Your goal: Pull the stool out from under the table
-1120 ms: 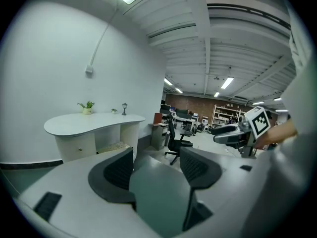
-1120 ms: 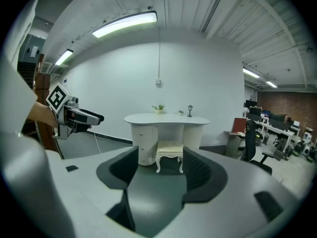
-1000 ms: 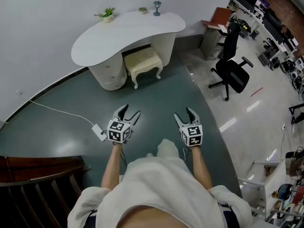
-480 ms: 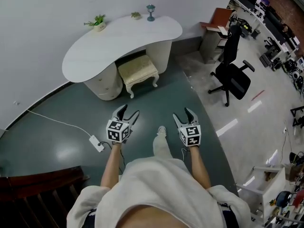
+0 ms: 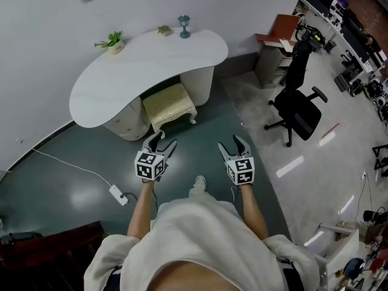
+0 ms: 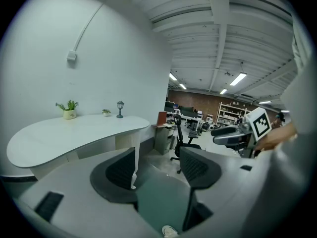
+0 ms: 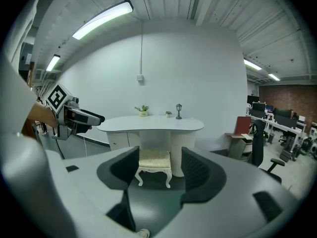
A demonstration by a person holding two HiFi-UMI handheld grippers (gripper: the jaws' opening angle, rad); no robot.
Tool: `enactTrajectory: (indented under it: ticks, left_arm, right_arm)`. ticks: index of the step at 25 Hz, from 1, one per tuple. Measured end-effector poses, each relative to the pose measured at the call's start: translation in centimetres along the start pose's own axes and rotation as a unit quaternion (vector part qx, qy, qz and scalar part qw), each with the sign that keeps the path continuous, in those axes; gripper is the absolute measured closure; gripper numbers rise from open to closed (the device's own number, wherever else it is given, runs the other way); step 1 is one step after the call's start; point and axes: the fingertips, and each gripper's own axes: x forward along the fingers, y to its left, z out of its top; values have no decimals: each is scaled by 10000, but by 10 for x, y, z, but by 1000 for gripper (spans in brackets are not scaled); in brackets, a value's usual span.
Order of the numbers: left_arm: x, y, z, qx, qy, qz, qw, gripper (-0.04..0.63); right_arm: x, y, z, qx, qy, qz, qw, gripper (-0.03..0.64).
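Observation:
A cream cushioned stool with white carved legs stands partly tucked under a curved white table. In the right gripper view the stool shows straight ahead between the jaws, some way off. My left gripper and right gripper are both held out in front of me, short of the stool, open and holding nothing. In the left gripper view only one white leg shows beneath the table. The right gripper appears at the side of that view.
On the table stand a small potted plant, a tiny plant and a lamp figurine. A black office chair is at the right, a power strip with cable lies on the dark floor at the left, dark wooden furniture nearer.
The table and stool have drawn closer and shifted left and down in the head view as I step forward. Both grippers stay open and held out in front.

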Motion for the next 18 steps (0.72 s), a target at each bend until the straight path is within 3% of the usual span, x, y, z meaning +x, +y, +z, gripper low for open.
enactTrajectory:
  ticks: [11,18]
  left_arm:
    - [69,21,17,-61,285,127,9995,322]
    - [72,57,9,-344,365,422,9979,322]
  right_arm:
    - [63,-54,6,102,175,239,9995,360]
    - [109,-42,12,-31,372,635,9973,360]
